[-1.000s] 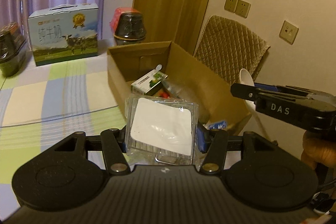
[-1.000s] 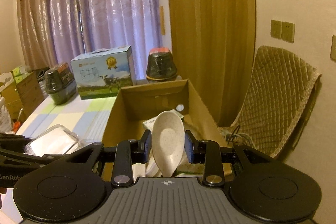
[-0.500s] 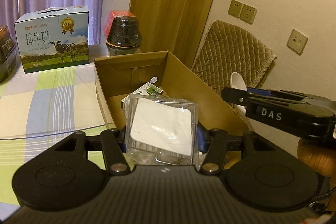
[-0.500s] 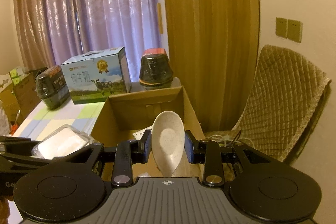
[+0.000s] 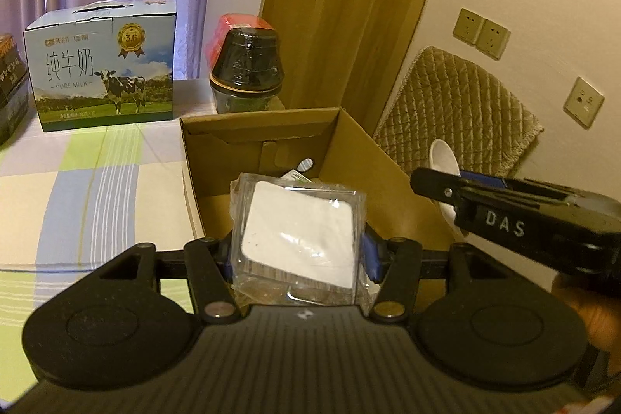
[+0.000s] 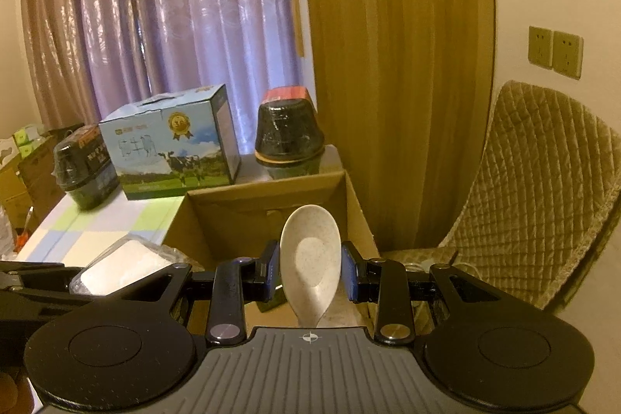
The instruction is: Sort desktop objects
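Observation:
My left gripper [image 5: 297, 260] is shut on a clear plastic packet [image 5: 299, 235] with a white square inside, held above the near end of an open cardboard box [image 5: 349, 158]. My right gripper [image 6: 310, 276] is shut on a cream spoon [image 6: 310, 257], bowl pointing up, over the same cardboard box [image 6: 248, 216]. In the left wrist view the right gripper [image 5: 438, 183] reaches in from the right with the spoon [image 5: 444, 154] showing behind it. The packet [image 6: 124, 264] and the left gripper's arm show low on the left of the right wrist view. Little of the box's contents shows.
A blue milk carton [image 5: 103, 64] and a black lidded jar [image 5: 246, 64] stand behind the box on the checked tablecloth [image 5: 77, 173]. Another dark jar [image 6: 83, 165] sits at the far left. A quilted chair back [image 6: 543, 189] stands right of the box, before a wall.
Both grippers have risen and moved forward over the box, each still holding its object. The box's inside is now mostly hidden behind the packet and spoon.

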`<move>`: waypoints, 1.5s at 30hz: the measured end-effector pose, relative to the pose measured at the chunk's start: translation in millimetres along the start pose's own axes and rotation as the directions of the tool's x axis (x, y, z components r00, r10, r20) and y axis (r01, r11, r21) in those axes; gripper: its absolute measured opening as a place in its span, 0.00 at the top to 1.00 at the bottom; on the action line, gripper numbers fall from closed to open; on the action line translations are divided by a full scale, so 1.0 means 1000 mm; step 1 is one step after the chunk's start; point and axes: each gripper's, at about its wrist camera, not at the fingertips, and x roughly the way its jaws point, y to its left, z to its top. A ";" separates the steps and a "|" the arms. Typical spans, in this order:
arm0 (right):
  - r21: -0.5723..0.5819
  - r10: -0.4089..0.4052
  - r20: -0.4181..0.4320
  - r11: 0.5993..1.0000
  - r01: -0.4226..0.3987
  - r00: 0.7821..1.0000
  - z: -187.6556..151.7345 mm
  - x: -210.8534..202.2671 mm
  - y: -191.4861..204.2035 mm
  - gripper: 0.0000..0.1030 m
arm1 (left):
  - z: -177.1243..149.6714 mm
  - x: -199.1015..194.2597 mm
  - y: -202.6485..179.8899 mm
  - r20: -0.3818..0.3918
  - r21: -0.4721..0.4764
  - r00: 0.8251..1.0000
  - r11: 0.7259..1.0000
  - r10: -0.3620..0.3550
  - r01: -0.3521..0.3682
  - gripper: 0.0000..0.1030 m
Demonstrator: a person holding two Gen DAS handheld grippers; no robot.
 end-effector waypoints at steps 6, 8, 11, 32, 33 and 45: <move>0.006 0.001 -0.011 1.000 0.000 1.000 -0.004 0.004 -0.001 0.71 | 0.001 -0.001 0.011 0.022 0.006 1.000 1.000 0.005 -0.005 0.26; 0.010 0.004 -0.018 1.000 -0.004 1.000 -0.005 0.006 0.000 0.71 | -0.001 -0.007 0.018 0.025 -0.009 1.000 1.000 0.011 -0.011 0.26; 0.009 0.009 -0.024 1.000 -0.009 1.000 -0.006 0.007 0.003 0.71 | -0.010 -0.019 0.028 0.027 -0.030 0.999 0.999 0.030 -0.029 0.26; 0.026 0.026 -0.001 0.999 -0.026 1.000 -0.002 0.000 0.023 0.22 | -0.038 -0.071 0.056 0.031 -0.114 0.998 0.992 0.059 -0.055 0.21; 0.040 0.021 -0.003 0.999 -0.021 1.000 -0.006 -0.006 0.021 0.20 | -0.040 -0.074 0.056 0.029 -0.116 0.998 0.992 0.060 -0.056 0.21; 0.189 -0.010 -0.079 0.982 0.024 0.997 -0.059 -0.085 0.009 0.02 | -0.069 -0.120 0.040 0.035 -0.113 0.994 0.989 0.101 -0.097 0.01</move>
